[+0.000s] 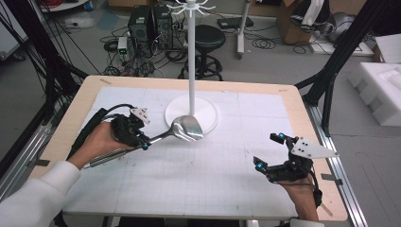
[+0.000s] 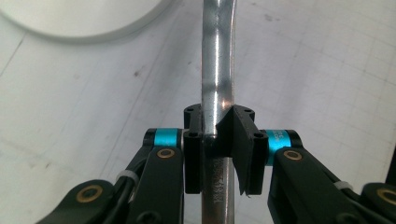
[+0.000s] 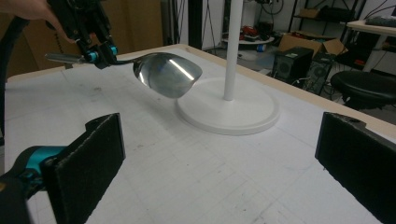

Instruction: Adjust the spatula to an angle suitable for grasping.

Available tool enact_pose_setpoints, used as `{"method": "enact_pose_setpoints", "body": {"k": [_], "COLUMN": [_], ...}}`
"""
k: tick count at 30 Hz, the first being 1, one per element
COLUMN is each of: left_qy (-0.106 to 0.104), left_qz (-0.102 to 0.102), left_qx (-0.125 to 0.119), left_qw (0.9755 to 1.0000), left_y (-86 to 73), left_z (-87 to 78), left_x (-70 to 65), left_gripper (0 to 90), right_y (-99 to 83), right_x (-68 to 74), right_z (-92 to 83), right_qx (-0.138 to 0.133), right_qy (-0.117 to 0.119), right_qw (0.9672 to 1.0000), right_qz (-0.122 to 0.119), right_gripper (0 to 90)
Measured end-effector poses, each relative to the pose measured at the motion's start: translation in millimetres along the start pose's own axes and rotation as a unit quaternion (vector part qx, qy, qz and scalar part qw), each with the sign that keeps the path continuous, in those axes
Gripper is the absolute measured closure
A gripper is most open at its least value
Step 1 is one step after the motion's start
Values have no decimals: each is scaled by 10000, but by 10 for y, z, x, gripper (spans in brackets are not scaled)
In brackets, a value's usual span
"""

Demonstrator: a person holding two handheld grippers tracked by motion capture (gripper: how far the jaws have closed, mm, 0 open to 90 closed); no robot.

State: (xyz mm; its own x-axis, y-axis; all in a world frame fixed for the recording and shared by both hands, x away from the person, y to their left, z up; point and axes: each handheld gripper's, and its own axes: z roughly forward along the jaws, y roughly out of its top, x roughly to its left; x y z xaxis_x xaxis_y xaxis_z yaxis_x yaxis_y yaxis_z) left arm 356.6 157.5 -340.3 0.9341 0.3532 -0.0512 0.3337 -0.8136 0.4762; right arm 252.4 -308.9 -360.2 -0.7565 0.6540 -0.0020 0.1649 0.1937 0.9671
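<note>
Ladle (image 2: 215,70) bowl cut off (handle clamped)

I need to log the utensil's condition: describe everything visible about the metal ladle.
The ladle is polished, mirror-bright metal: a wide rounded bowl on a slim handle. The left gripper clamps the handle partway along, its fingers pressing both sides. It is held roughly level above the table, bowl over the rim of the white stand base.
</note>
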Motion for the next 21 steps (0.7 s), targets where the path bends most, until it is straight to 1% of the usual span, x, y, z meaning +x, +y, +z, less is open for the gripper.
{"method": "enact_pose_setpoints", "body": {"k": [1, 2, 3, 4, 5, 6, 7, 9, 10, 11, 12, 13, 14, 15, 17, 18, 19, 20, 21], "left_qy": [0, -100, -125, -203, -203, -213, -313, -335, -393, -393, -464, -464, -535, -535, -576, -655, -655, -707, -707], "left_qz": [0, 86, 162, 239, 239, 288, 404, 574, 606, 606, 715, 715, 854, 854, 940, 969, 969, 1057, 1057], "left_qx": [0, -32, -40, -24, -24, -56, -22, 15, 30, 30, 30, 30, 24, 24, 23, 44, 44, 91, 91], "left_qw": [10000, 9999, 9998, 9995, 9995, 9993, 9987, 9978, 9974, 9974, 9964, 9964, 9949, 9949, 9939, 9931, 9931, 9918, 9918], "left_y": [0, 66, 99, 133, 133, 164, 224, 278, 302, 302, 344, 344, 382, 382, 416, 450, 450, 490, 490], "left_z": [0, 36, 56, 75, 75, 102, 150, 197, 221, 221, 271, 271, 318, 318, 370, 433, 433, 493, 493], "left_x": [0, -54, -82, -103, -103, -136, -181, -224, -240, -240, -272, -272, -303, -303, -340, -375, -375, -423, -423], "left_gripper": [752, 752, 752, 752, 752, 752, 752, 752, 752, 752, 752, 752, 752, 752, 752, 752, 752, 752, 752], "right_y": [1, 1, 2, 3, 3, 4, 4, 8, 10, 10, 13, 13, 14, 14, 14, 16, 16, 18, 18], "right_x": [-1, -3, -2, -5, -5, -3, -3, -5, -3, -3, -1, -1, -1, -1, 0, 3, 3, 4, 4], "right_z": [-1, -2, -4, -5, -7, -11, -13, -16, -18, -18, -23, -23, -24, -24, -21, -17, -17, -17, -17], "right_qx": [-2, -12, -9, -18, -25, -18, -18, -31, -33, -33, -28, -28, -28, -28, -32, -31, -31, -29, -29], "right_qy": [8, 3, 10, 9, 4, 8, 16, 0, 1, 1, 16, 16, 20, 20, 23, 35, 35, 47, 47], "right_qw": [10000, 10000, 10000, 10000, 10000, 10000, 10000, 10000, 10000, 10000, 10000, 10000, 10000, 10000, 10000, 10000, 10000, 10000, 10000], "right_qz": [-8, -23, -13, -24, -25, -9, -10, -35, -20, -20, -15, -15, -18, -18, -24, -25, -25, -33, -33], "right_gripper": [4, 4, 4, 4, 4, 4, 4, 4, 4, 4, 4, 4, 4, 4, 4, 4, 4, 4, 4]}}
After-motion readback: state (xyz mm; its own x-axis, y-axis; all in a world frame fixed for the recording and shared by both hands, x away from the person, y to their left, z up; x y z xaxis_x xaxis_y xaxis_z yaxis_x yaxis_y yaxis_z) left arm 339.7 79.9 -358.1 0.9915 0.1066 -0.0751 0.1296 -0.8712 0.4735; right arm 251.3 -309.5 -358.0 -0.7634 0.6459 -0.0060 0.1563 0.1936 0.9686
